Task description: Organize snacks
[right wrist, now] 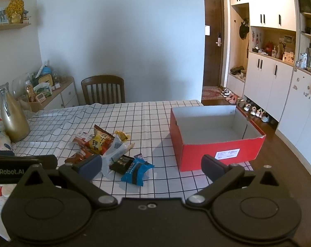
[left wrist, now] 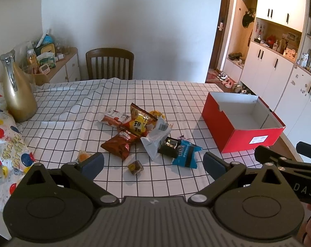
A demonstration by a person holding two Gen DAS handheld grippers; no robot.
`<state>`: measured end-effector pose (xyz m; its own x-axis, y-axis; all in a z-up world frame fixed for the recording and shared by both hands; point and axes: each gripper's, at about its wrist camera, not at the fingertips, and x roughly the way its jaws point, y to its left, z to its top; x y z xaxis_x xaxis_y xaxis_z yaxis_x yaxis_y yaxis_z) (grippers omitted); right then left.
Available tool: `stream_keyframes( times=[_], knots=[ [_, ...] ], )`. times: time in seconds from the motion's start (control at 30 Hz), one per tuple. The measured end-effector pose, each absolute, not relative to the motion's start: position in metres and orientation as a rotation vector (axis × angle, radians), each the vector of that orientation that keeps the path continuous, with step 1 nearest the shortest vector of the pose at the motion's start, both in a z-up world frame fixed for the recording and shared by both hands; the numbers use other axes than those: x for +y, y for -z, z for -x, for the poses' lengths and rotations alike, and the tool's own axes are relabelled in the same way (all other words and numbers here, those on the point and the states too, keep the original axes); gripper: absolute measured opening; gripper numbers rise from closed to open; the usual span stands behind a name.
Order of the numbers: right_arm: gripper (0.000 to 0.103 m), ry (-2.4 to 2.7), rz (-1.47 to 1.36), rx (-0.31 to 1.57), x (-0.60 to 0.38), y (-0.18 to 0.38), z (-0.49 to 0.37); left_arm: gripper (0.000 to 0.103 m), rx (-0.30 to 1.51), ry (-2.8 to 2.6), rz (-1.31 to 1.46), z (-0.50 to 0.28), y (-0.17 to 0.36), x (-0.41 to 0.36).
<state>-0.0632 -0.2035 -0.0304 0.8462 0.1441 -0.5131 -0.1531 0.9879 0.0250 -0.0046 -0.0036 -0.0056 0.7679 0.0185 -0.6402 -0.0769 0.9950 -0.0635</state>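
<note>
A pile of snack packets point(left wrist: 135, 131) lies mid-table: a blue packet point(left wrist: 186, 152), a clear bag point(left wrist: 157, 135), a brown-red packet point(left wrist: 119, 144), a yellow-red bag point(left wrist: 140, 121). A small dark cube sweet point(left wrist: 135, 167) and an orange sweet point(left wrist: 82, 156) lie nearer me. A red box point(left wrist: 233, 135), open and empty, stands at the right. My left gripper point(left wrist: 153, 164) is open and empty, short of the pile. My right gripper point(right wrist: 151, 166) is open and empty, above the near table edge, between the blue packet point(right wrist: 138, 170) and the red box point(right wrist: 217, 144).
A gold bottle point(left wrist: 17, 94) stands at the table's left, with a balloon-print bag point(left wrist: 5, 144) beside it. A wooden chair point(left wrist: 109, 63) is at the far side. White cabinets point(right wrist: 279, 78) and a row of shoes line the right wall.
</note>
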Motion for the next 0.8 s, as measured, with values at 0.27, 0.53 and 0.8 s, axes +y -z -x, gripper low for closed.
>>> stream_keyframes(
  times=[0.27, 0.53, 0.8],
  knots=[
    [0.103, -0.157, 0.014, 0.533, -0.2045, 0.0296, 0.0631, 0.103, 0.684, -0.051, 0.085, 0.0037, 0.0037, -0.0031],
    [0.103, -0.163, 0.016, 0.527, -0.2049, 0.0278, 0.0617, 0.103, 0.683, -0.052, 0.084, 0.0029, 0.0040, -0.0031],
    [0.103, -0.163, 0.016, 0.525, -0.2045, 0.0280, 0.0607, 0.103, 0.680, -0.054, 0.084, -0.0001, 0.0038, -0.0030]
  ],
)
